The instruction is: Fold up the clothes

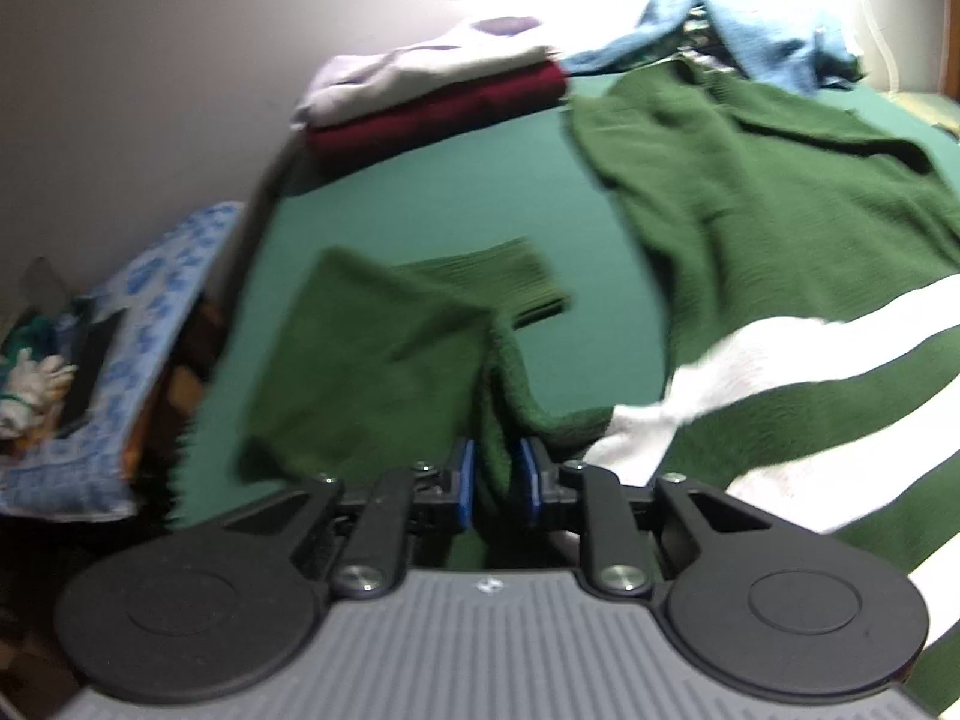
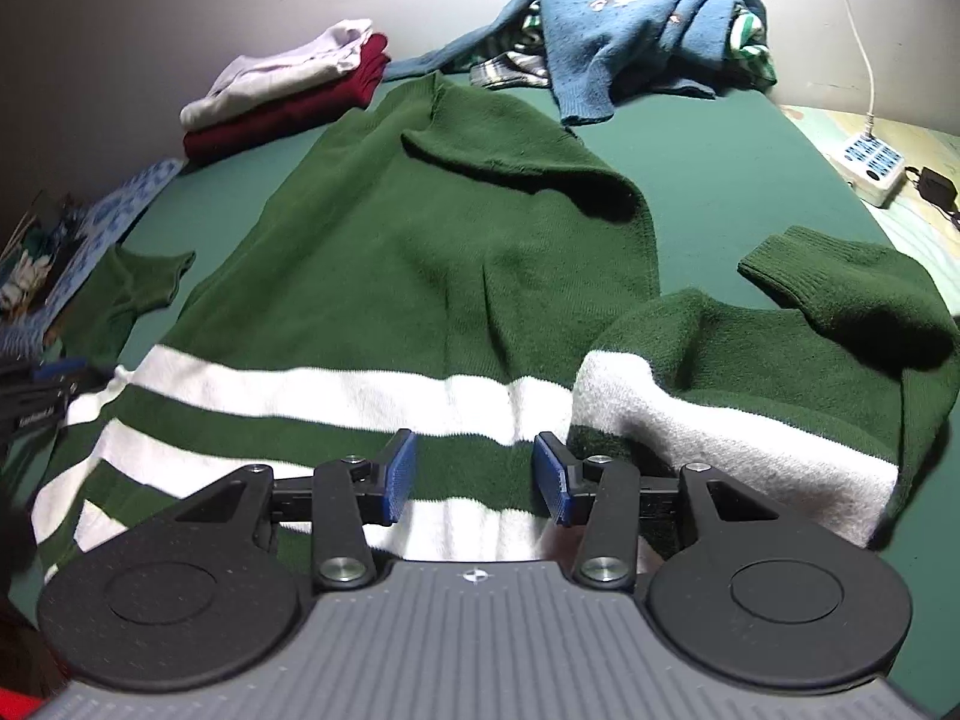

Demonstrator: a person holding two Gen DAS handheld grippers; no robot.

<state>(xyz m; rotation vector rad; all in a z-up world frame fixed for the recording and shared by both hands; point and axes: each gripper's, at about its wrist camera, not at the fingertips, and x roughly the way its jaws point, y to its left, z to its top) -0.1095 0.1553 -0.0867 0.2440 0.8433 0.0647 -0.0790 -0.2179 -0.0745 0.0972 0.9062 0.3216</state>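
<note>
A dark green sweater (image 2: 390,252) with white stripes lies spread on the green bed surface (image 2: 708,180). My left gripper (image 1: 497,480) is shut on the sweater's left sleeve (image 1: 372,354), with green knit pinched between the blue pads; the sleeve's cuff folds over ahead of it. My right gripper (image 2: 474,474) hovers open over the striped lower body of the sweater, nothing between its fingers. The right sleeve (image 2: 810,324) lies bunched to the right. The left gripper (image 2: 36,396) shows at the left edge of the right wrist view.
A folded pile, pale garment over maroon one (image 2: 282,96), sits at the back left. A heap with a blue sweater (image 2: 636,24) lies at the back. A white power strip (image 2: 870,162) with cable rests at the right. A blue patterned cloth (image 1: 120,372) covers clutter left of the bed.
</note>
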